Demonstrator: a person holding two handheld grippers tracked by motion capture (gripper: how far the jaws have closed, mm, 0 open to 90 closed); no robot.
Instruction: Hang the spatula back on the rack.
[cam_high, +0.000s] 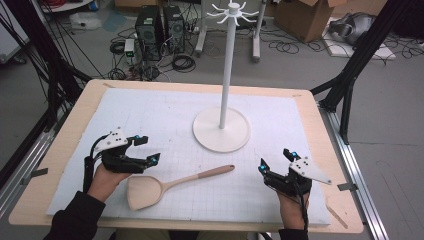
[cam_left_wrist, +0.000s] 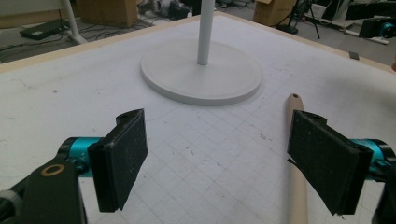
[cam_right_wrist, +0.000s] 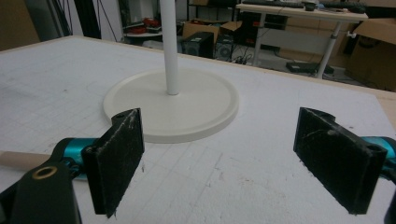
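Note:
A wooden spatula (cam_high: 170, 186) lies flat on the white mat, blade at the near left, handle pointing right and away. Its handle (cam_left_wrist: 296, 154) runs up past the right jaw in the left gripper view, and the handle's end (cam_right_wrist: 21, 160) shows at the left edge of the right gripper view. My left gripper (cam_high: 146, 149) is open, just left of and above the blade, holding nothing. My right gripper (cam_high: 276, 161) is open near the mat's front right, empty. A white stand (cam_high: 221, 127) with a round base, tall pole and hooks on top stands at mid-table.
The white gridded mat (cam_high: 150, 115) covers most of the wooden table (cam_high: 320, 120). Black frame posts flank the table. Beyond it on the floor are computer towers (cam_high: 159, 30), cables and cardboard boxes (cam_high: 310, 15).

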